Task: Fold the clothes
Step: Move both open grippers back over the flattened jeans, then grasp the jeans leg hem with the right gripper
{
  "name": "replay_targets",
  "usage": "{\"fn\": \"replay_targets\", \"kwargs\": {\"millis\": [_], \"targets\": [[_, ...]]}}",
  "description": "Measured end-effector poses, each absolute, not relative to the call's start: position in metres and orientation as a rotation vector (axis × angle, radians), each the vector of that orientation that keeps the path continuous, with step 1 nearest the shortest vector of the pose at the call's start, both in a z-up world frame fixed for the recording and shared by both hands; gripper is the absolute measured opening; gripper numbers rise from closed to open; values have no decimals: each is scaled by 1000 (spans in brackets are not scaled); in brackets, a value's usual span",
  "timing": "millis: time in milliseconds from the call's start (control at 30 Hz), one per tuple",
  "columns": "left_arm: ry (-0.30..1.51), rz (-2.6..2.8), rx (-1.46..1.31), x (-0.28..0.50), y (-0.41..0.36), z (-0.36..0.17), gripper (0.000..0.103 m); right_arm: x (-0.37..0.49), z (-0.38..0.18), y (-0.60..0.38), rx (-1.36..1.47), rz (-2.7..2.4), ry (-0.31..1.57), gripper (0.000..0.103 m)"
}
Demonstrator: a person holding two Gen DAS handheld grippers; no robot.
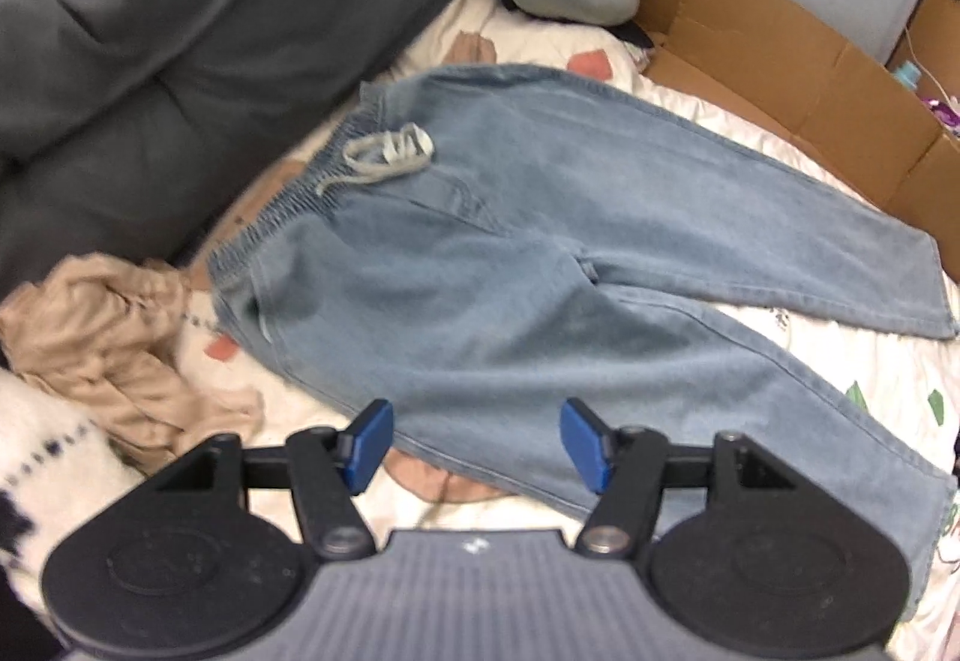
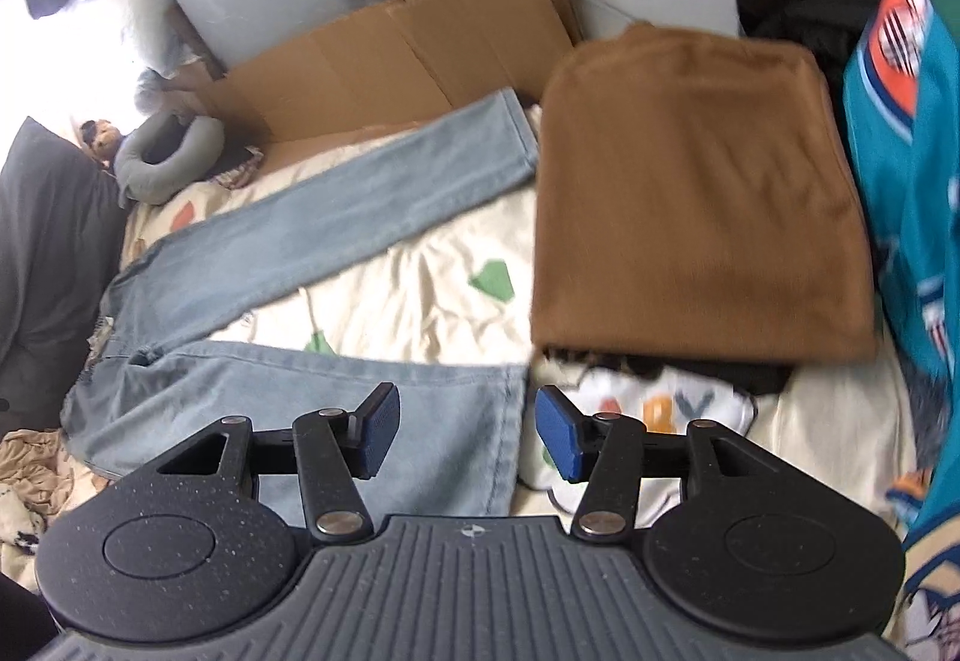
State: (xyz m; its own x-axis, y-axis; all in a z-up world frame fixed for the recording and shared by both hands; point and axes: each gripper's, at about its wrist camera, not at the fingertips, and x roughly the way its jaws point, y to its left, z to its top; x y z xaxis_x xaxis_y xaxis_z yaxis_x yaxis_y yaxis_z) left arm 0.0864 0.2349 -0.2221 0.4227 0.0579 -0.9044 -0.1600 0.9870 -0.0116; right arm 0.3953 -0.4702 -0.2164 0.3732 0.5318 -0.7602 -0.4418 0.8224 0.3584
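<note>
Light blue jeans are lying spread flat on the patterned bed, legs apart. Your left gripper is hovering over one leg, fingers spread, pinching nothing. Your right gripper is hovering over that leg's hem, fingers spread and empty. A folded brown garment is lying nearby.
</note>
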Motion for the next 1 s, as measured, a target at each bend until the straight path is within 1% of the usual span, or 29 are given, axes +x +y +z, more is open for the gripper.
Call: {"fn": "replay_targets", "kwargs": {"millis": [433,733,1000], "targets": [[1182,189,-188,64,245,-292,64,361,-301,-465,129,625,1142,57],[1235,198,-222,50,243,-334,64,350,-364,-464,339,603,1353,57],[1267,179,-268,39,237,-355,64,336,-388,-481,514,537,1430,57]]}}
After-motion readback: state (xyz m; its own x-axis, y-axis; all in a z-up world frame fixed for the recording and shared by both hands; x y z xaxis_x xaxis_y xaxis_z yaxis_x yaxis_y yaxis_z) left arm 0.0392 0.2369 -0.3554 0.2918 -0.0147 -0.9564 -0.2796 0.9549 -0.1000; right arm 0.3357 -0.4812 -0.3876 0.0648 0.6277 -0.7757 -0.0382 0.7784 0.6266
